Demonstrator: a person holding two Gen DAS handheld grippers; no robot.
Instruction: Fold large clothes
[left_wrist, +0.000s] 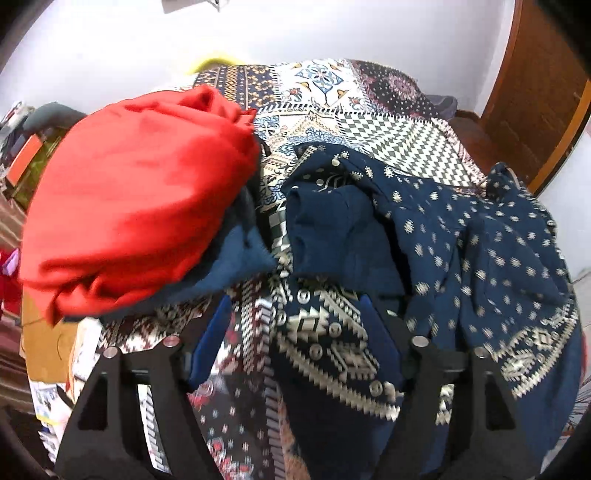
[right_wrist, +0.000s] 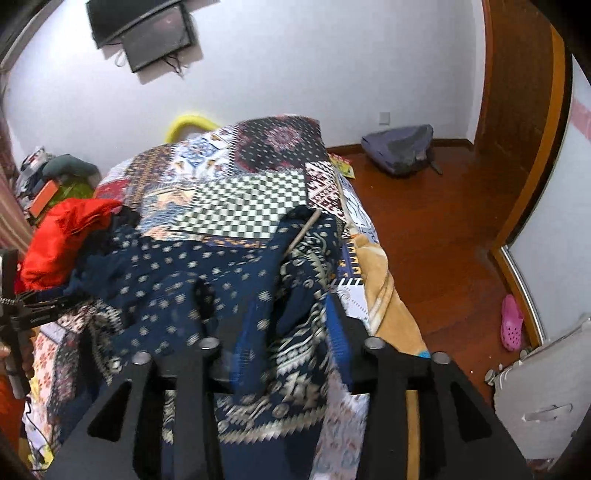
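Note:
A navy garment (left_wrist: 480, 240) with white dots and a patterned white border lies rumpled on a patchwork bedspread (left_wrist: 388, 129). My left gripper (left_wrist: 295, 332) stands open over the garment's border, with cloth between its wide-apart fingers and no pad pressing on it. In the right wrist view the same garment (right_wrist: 177, 266) spreads across the bed (right_wrist: 240, 199). My right gripper (right_wrist: 273, 332) is open above its near fold, the cloth loose between the fingers. A bundled red cloth (left_wrist: 140, 192) sits to the left on a blue piece.
A thin wooden stick (right_wrist: 304, 230) lies on the garment's far edge. To the right of the bed is wooden floor with a grey backpack (right_wrist: 402, 147), a pink clog (right_wrist: 511, 325) and a white heater (right_wrist: 543, 391). A brown door (left_wrist: 535, 92) stands at the right.

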